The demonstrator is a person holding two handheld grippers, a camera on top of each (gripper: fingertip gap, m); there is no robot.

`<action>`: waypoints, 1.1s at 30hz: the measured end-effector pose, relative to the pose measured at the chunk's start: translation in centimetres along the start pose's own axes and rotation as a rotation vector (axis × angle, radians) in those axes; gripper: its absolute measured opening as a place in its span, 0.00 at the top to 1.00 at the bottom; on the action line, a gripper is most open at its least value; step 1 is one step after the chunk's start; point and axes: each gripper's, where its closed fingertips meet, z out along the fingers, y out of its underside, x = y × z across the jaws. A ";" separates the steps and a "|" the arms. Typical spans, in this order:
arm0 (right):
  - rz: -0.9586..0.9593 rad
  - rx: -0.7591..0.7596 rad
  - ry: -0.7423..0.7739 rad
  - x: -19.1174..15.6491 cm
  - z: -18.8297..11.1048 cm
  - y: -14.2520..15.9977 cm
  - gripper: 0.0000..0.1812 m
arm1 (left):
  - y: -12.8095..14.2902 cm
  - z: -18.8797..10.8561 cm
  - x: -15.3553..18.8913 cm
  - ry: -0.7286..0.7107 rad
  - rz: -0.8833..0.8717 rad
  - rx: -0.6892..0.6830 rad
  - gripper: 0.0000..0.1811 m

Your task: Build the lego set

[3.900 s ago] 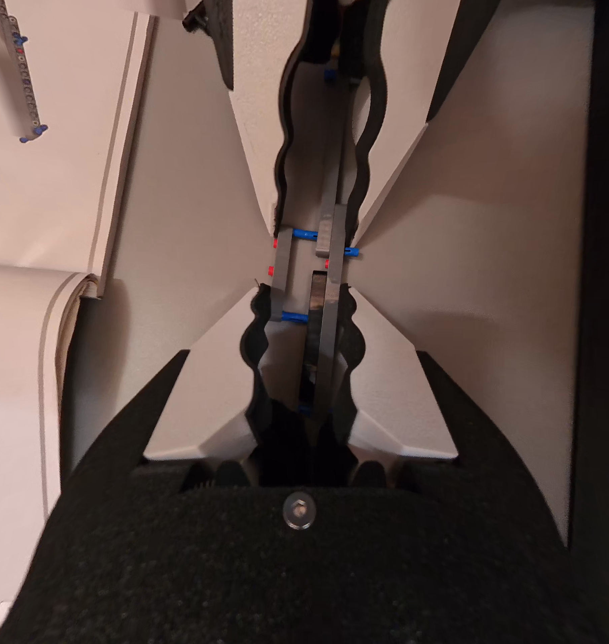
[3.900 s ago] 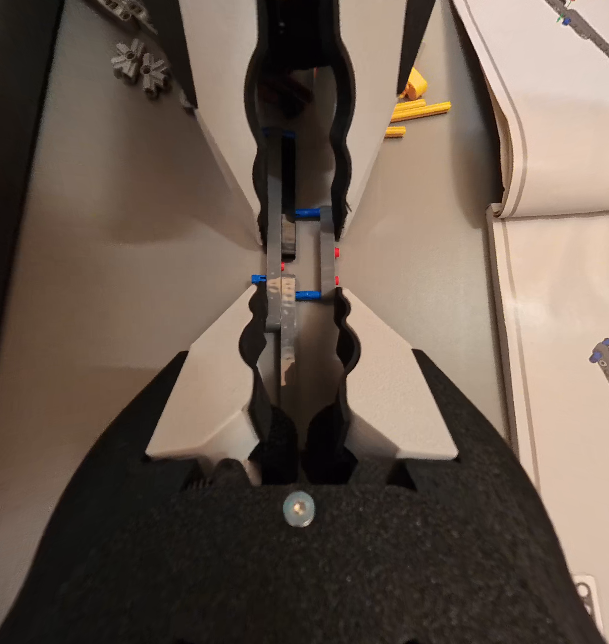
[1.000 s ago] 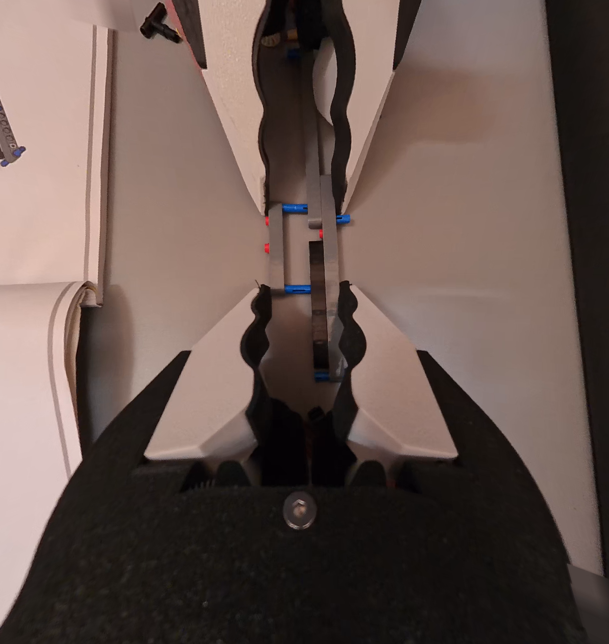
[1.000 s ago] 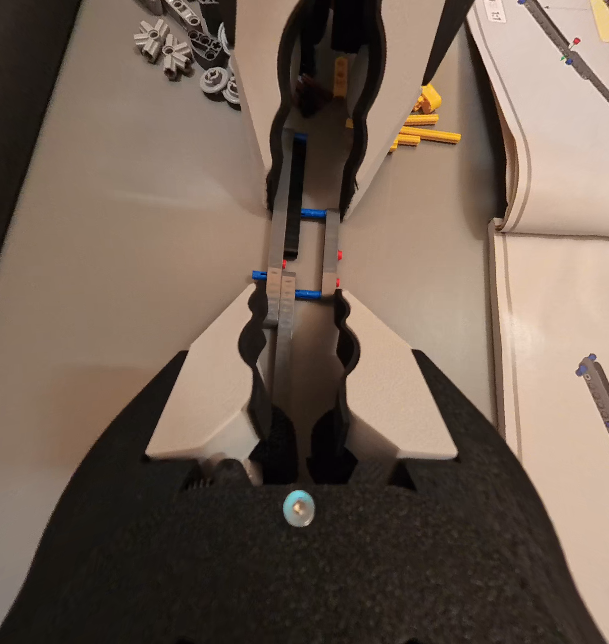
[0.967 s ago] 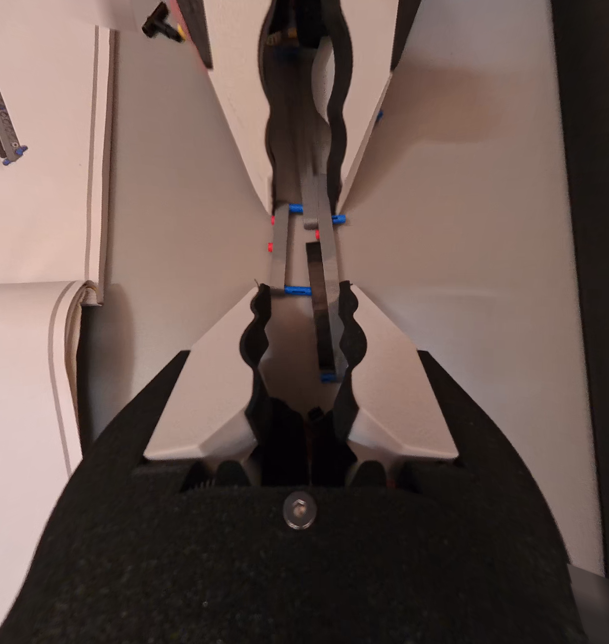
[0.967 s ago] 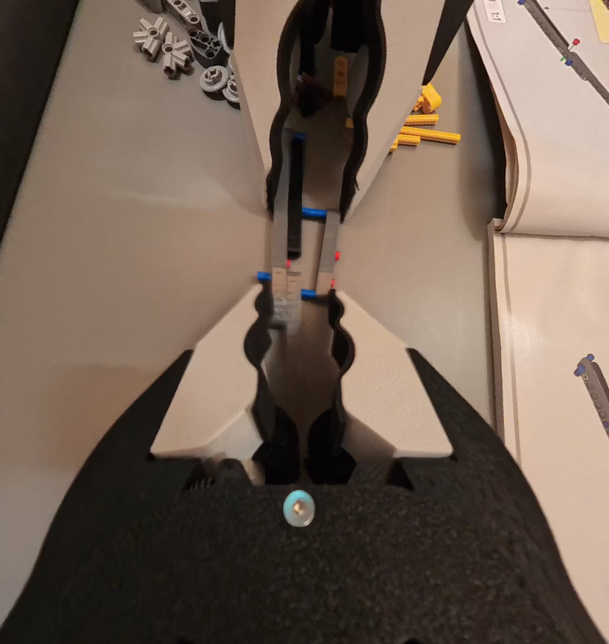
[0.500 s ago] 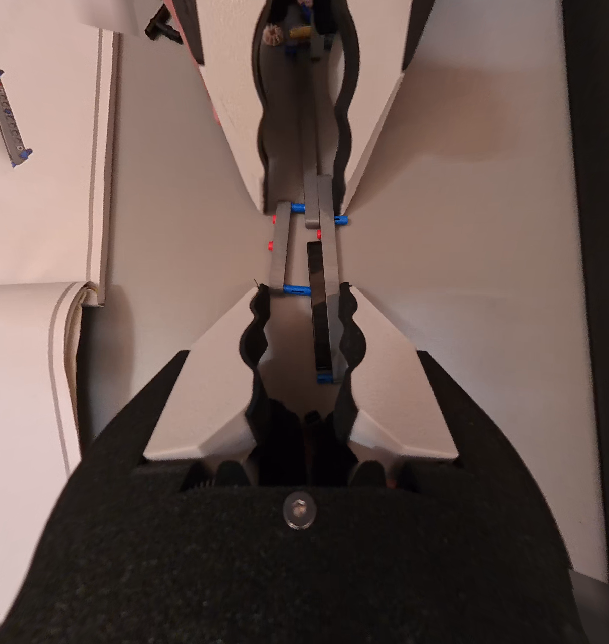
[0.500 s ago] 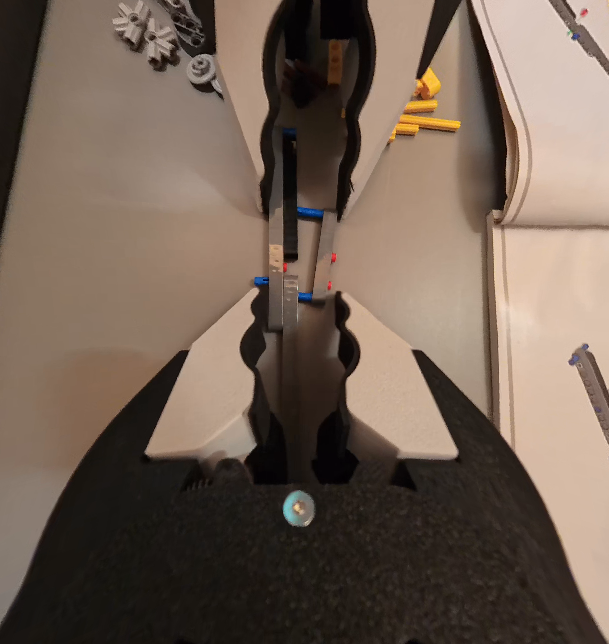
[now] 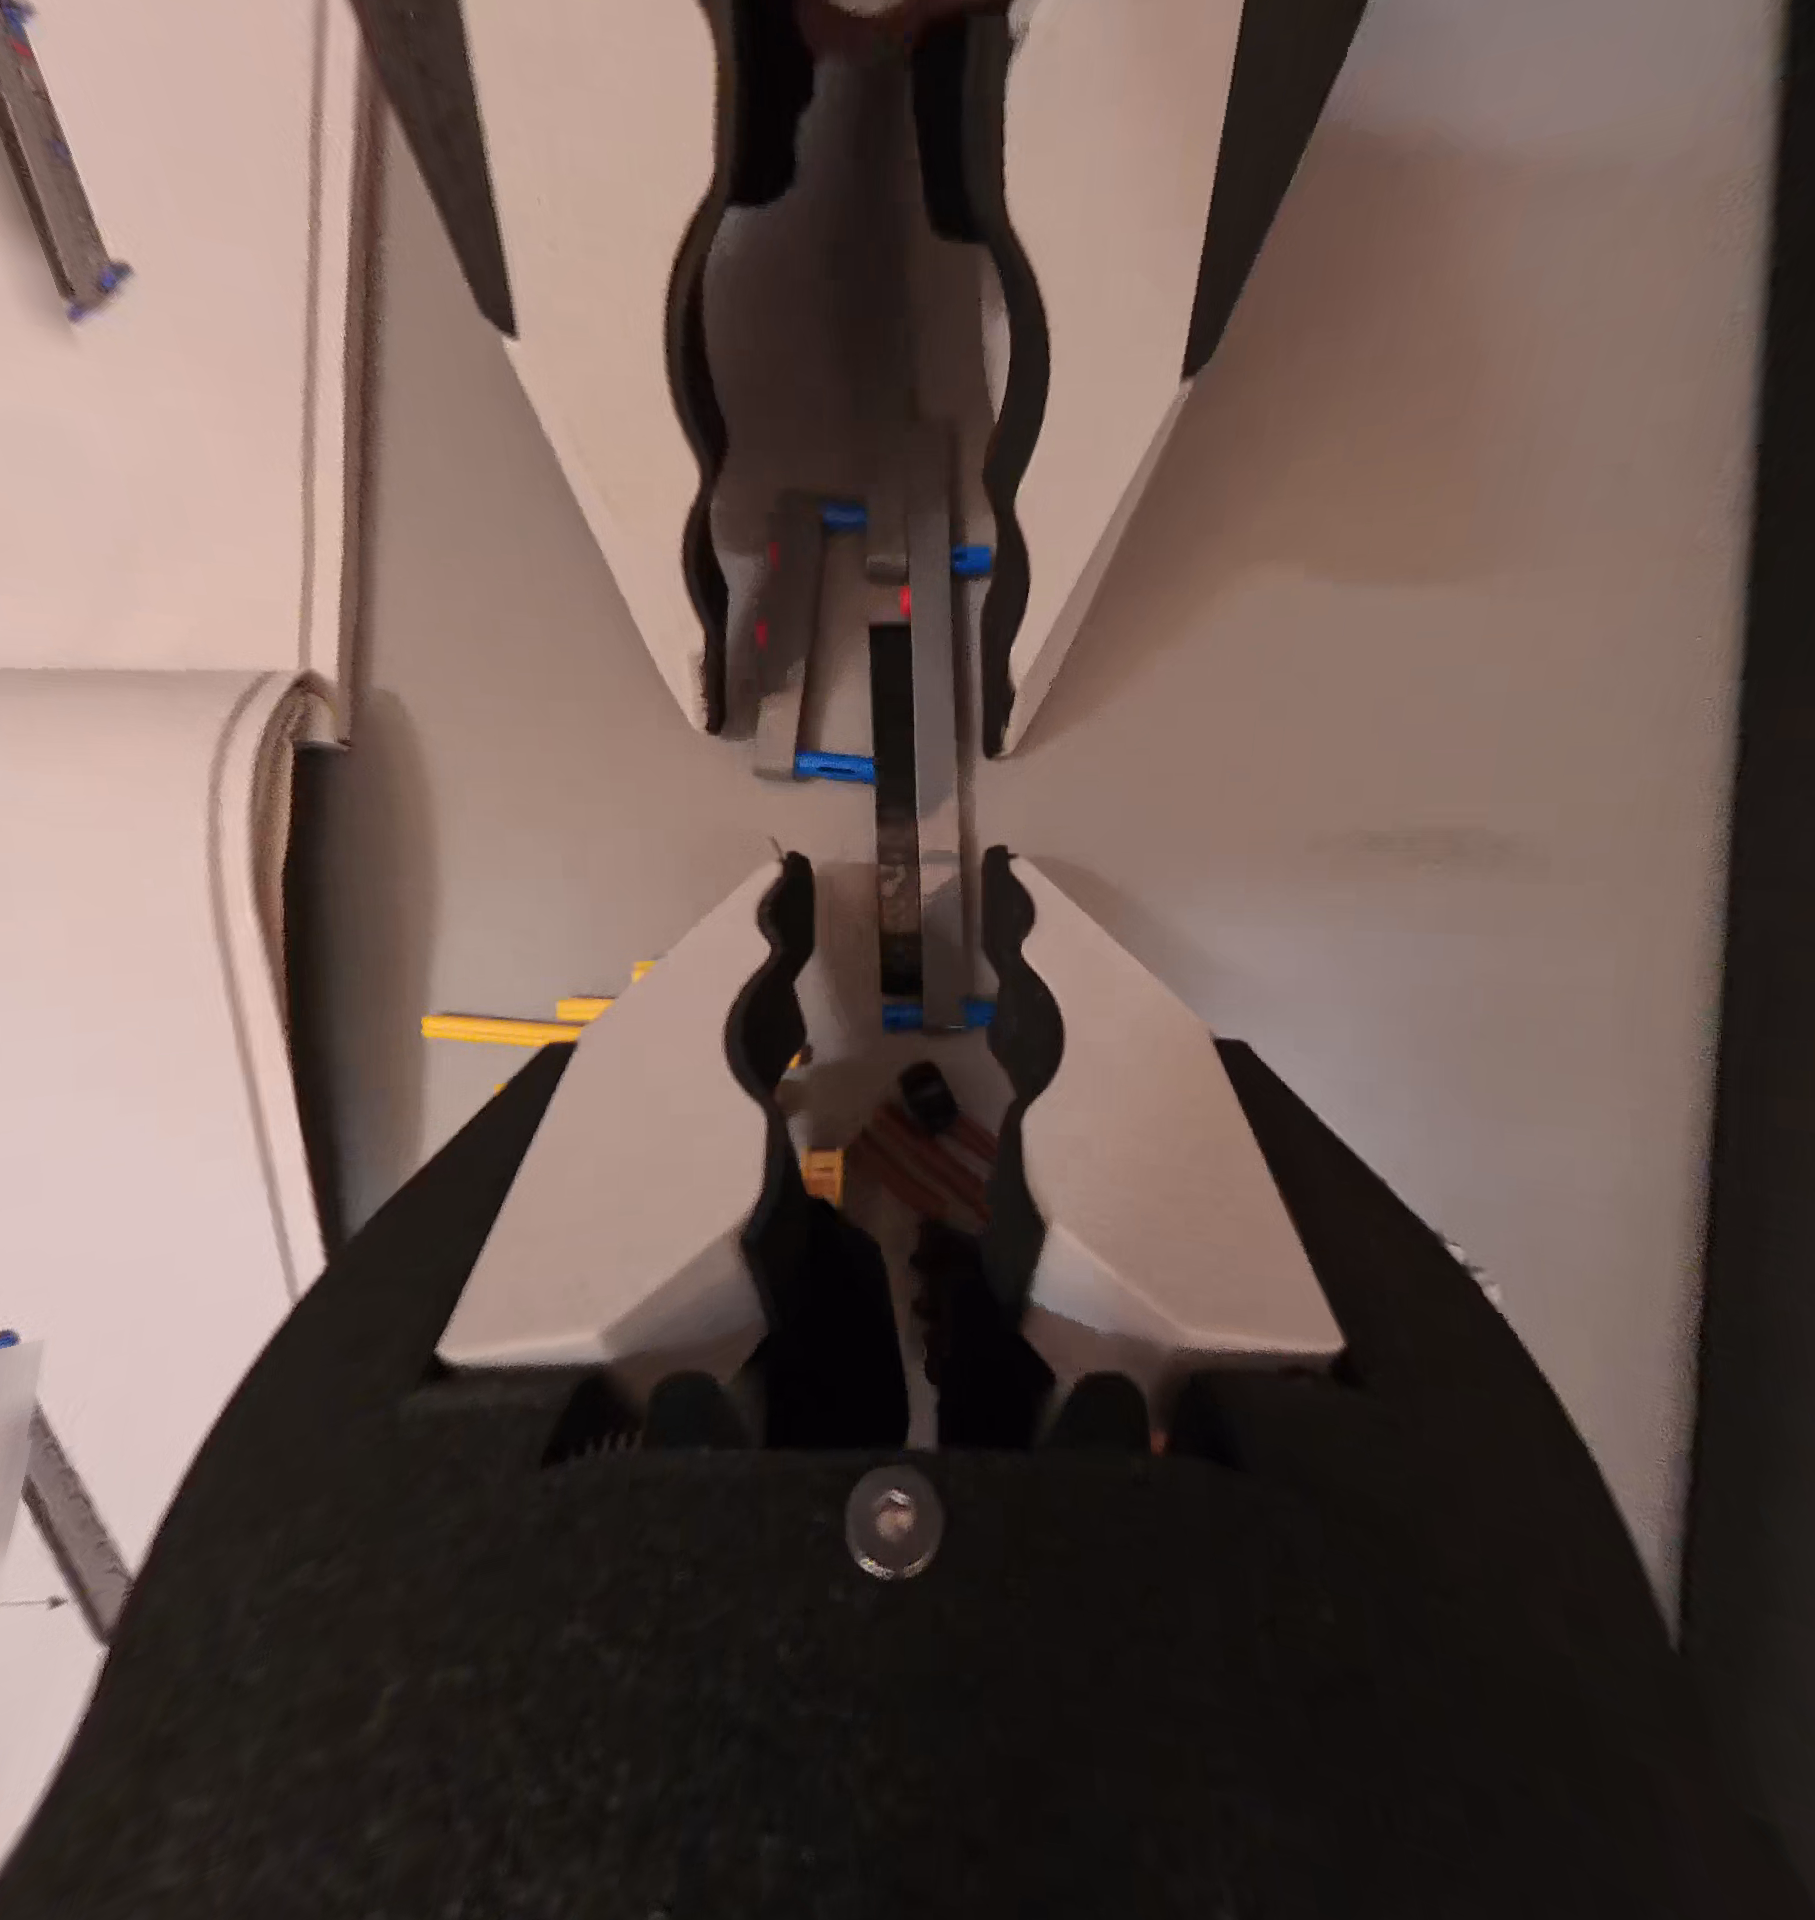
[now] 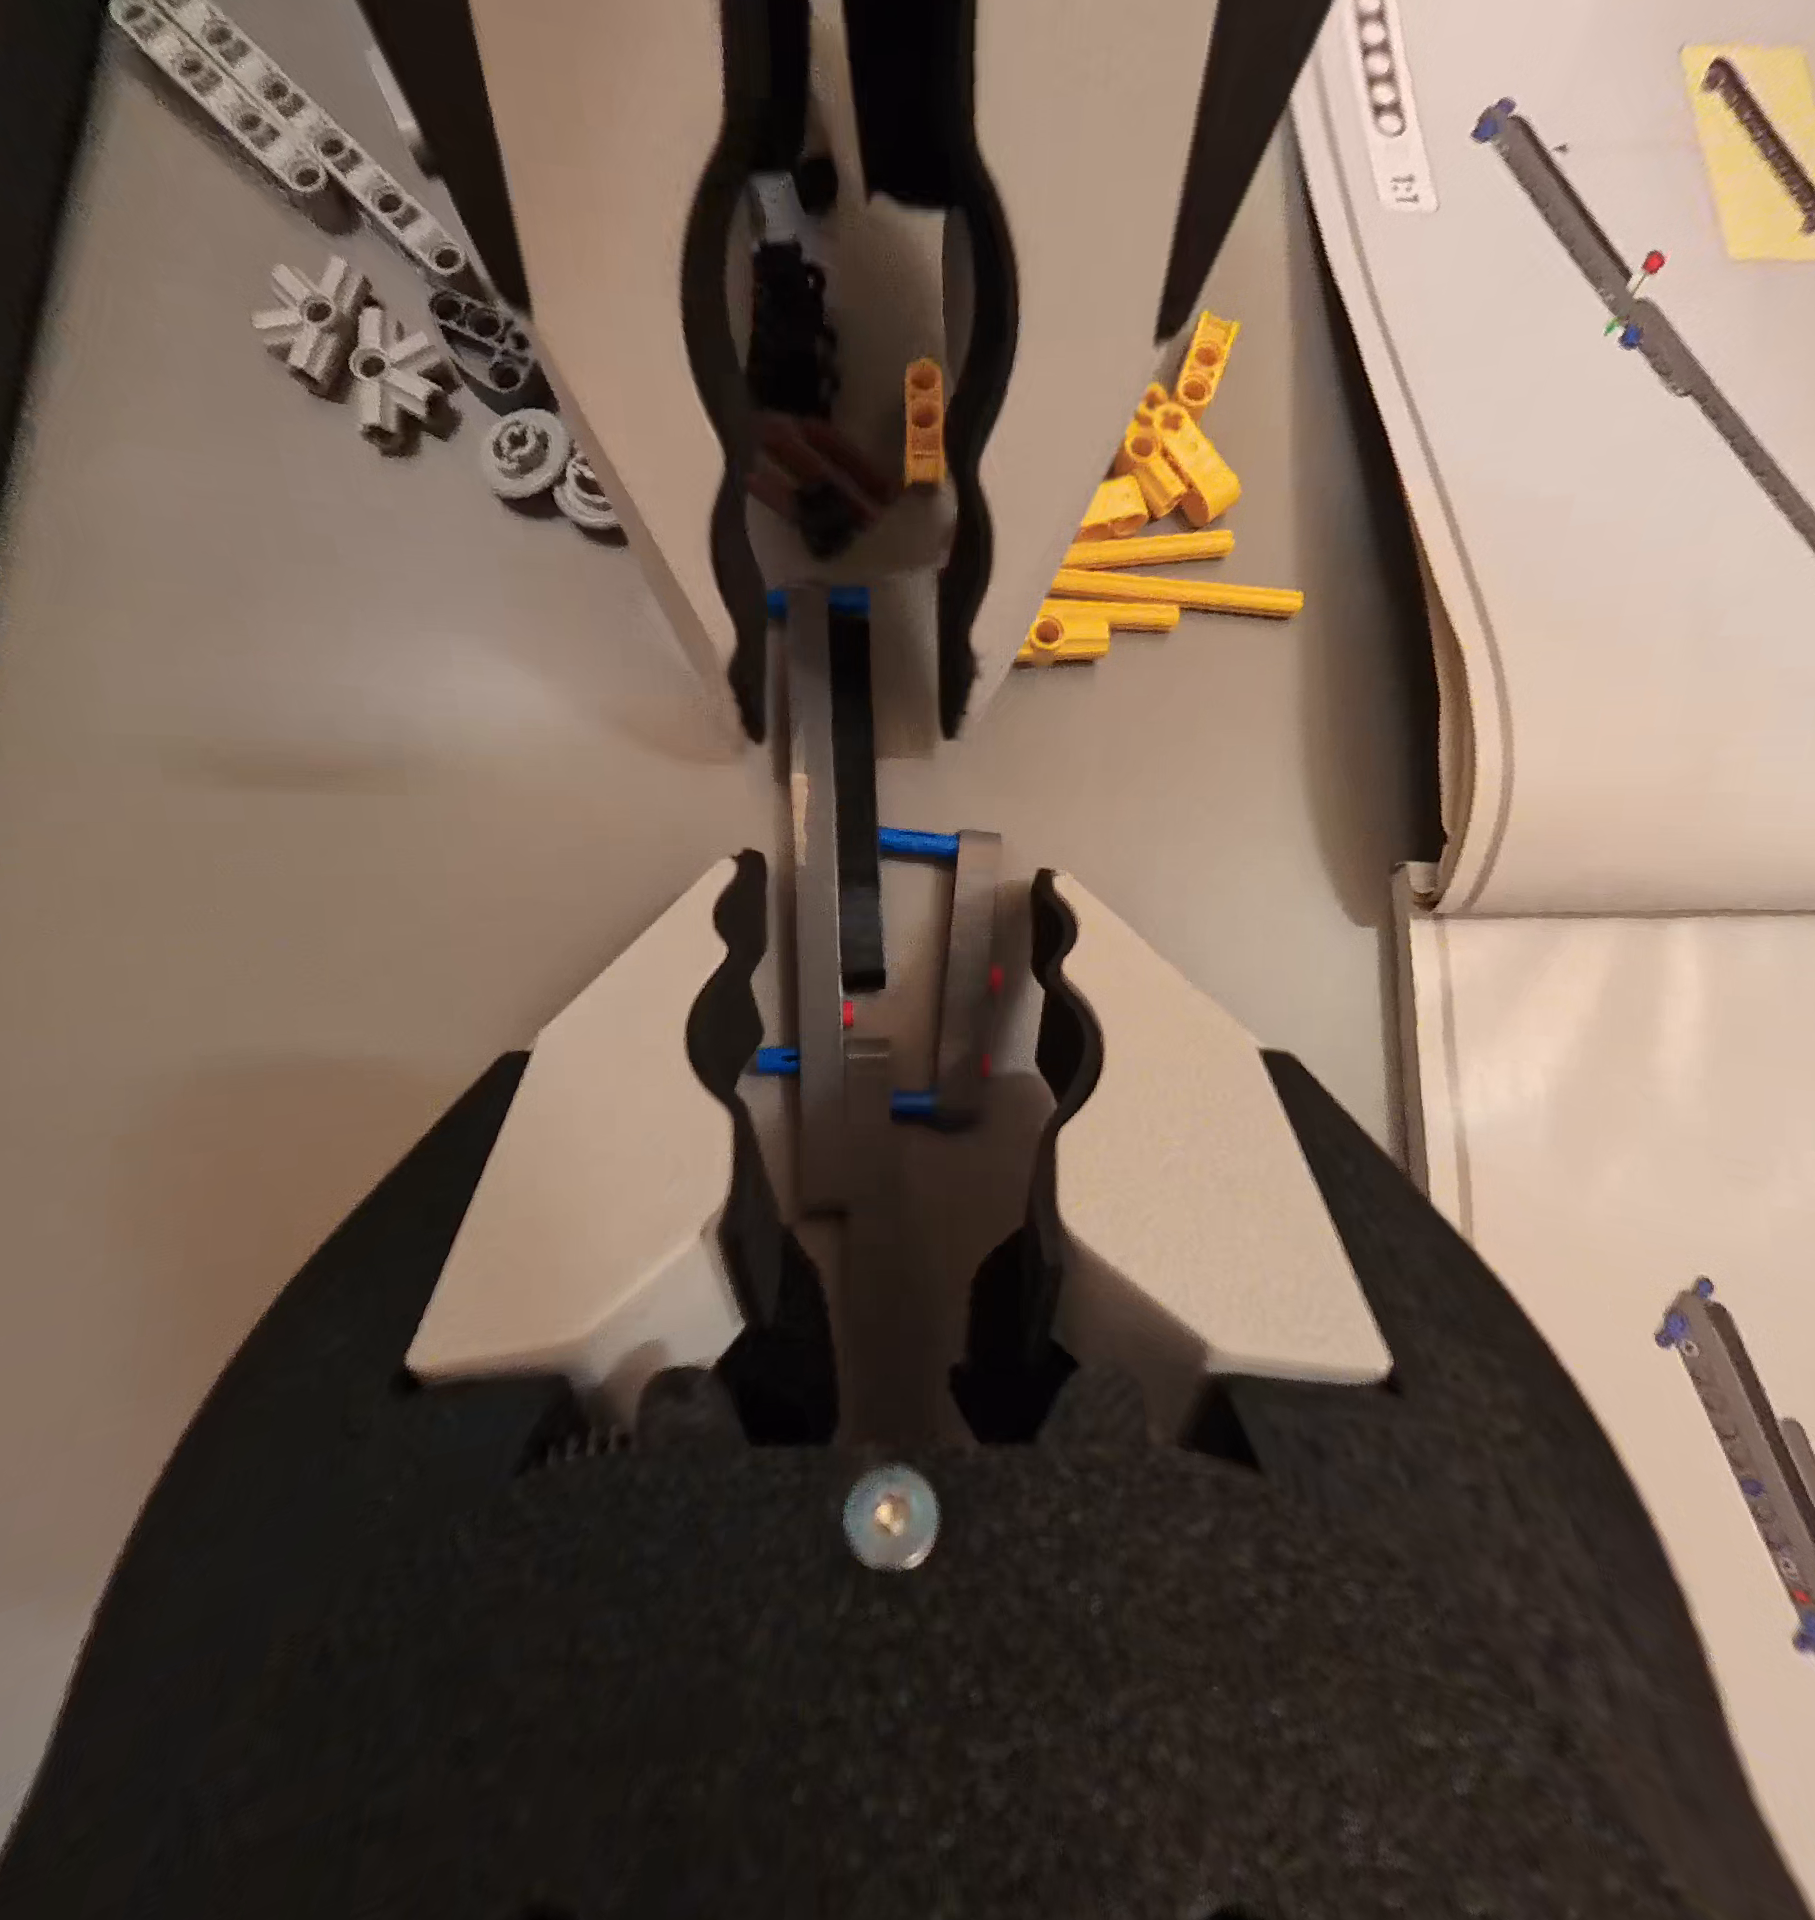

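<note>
**Q:** Where is the lego frame point(image 10: 825, 883), and how does it lie relative to the two tools?

**A:** It hangs above the table point(image 10: 259, 831), bridging the two grippers, which point at each other tip to tip. Its long axis runs straight along both pairs of fingers. The wide, ladder-like end, a short grey bar point(image 10: 970, 935) joined by blue pins point(image 10: 918, 842), sits inside the right gripper point(image 10: 895, 873). Only the narrow end, with the black strip point(image 9: 898, 831) alongside, reaches the left gripper point(image 9: 892, 857).

**Q:** What is the state of each tool?

**A:** The left gripper's jaws stand apart. One finger point(image 9: 1017, 987) touches the frame and the other is clear of it. The right gripper's fingers flank the wide end closely. Whether they press on it cannot be told, though the right is probably carrying it.

**Q:** What are the materials and shapes?

**A:** The bars are hard, smooth plastic, thin and straight. The finger pads are black with wavy edges. Beyond the frame's narrow end lie yellow pieces point(image 10: 1163, 582) and grey parts point(image 10: 363, 358). Beside it lies an open booklet point(image 10: 1609, 727).
</note>
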 end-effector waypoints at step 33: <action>-0.006 0.063 0.025 -0.4 0.4 -0.3 0.79 | 0.1 1.0 0.4 0.036 0.096 0.044 0.92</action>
